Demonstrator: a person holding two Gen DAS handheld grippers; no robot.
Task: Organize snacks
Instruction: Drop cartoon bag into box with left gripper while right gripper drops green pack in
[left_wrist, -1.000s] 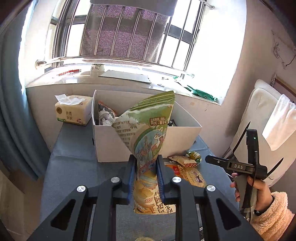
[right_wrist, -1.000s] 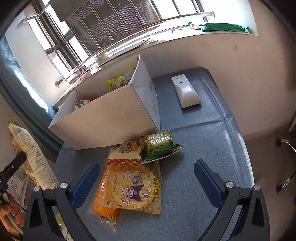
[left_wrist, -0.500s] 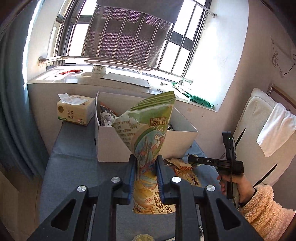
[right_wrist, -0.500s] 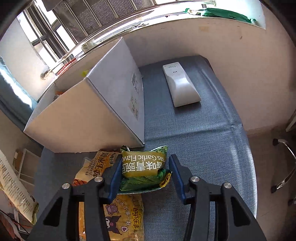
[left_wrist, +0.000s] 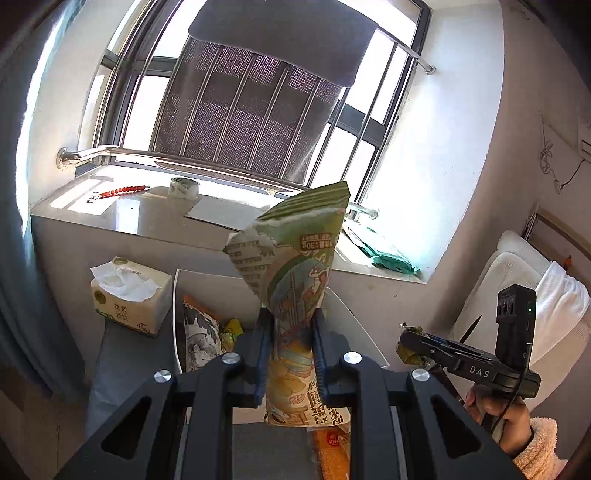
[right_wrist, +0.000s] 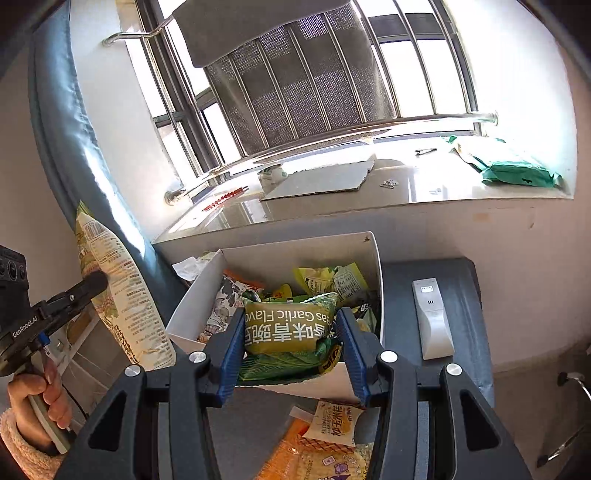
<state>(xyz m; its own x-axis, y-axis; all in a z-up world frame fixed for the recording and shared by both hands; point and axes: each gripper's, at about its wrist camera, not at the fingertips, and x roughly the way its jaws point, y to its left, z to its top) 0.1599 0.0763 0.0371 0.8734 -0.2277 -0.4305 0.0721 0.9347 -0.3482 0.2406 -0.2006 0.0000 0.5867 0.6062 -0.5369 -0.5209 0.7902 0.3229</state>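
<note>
Your left gripper (left_wrist: 290, 332) is clenching the tall illustrated snack bag (left_wrist: 295, 266) upright. Your right gripper (right_wrist: 291, 343) is grasping the green garlic-pea packet (right_wrist: 286, 325), hanging at 6 o'clock over the white box (right_wrist: 291, 254).

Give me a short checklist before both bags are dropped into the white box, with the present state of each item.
1. Left gripper fingers shut on the tall bag: ok.
2. Right gripper fingers shut on the green garlic bag: ok.
3. Green garlic bag above the open white box: ok.
4. Tall bag fully above the box: cannot tell.
5. Room left in the box: cannot tell.
6. All snacks packed: not ok, packets remain on the table.
</note>
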